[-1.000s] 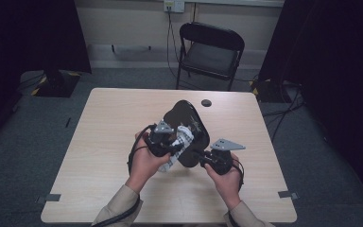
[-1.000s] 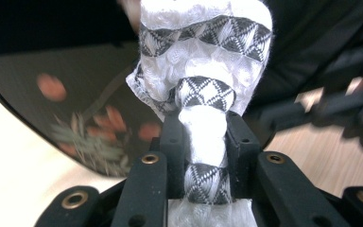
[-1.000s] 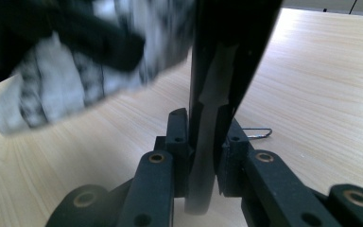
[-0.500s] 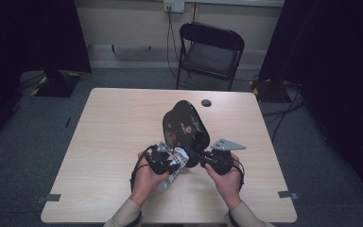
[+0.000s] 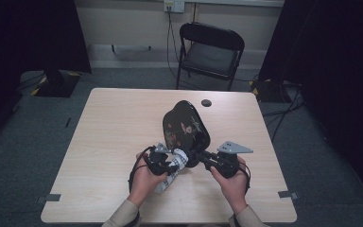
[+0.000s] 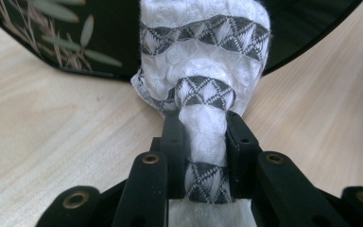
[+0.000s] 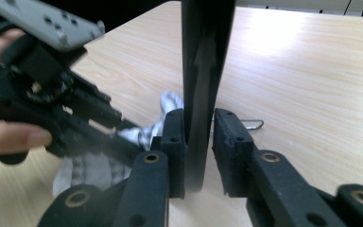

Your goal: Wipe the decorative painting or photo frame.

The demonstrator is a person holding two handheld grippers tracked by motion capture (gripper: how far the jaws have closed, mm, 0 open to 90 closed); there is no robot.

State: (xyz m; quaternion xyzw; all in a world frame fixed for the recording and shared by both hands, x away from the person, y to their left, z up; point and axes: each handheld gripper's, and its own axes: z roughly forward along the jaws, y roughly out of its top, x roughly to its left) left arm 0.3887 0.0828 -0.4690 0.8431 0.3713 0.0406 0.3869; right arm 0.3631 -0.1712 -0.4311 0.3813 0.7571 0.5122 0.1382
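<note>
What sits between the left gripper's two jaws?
In the left gripper view, a bunched white cloth with grey triangle-patterned bands is pinched between the left gripper's jaws, its far end against the black floral tray.

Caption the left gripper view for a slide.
Left tool clamps a patterned white cloth against a black floral tray above the wooden table.

We are seeing the black lacquered tray with leaf painting standing on edge mid-table, blocking any straight pass between the near and far halves of the pale wooden table. To its left the tabletop is lying bare, and a small dark round disc is sitting near the far edge.
</note>
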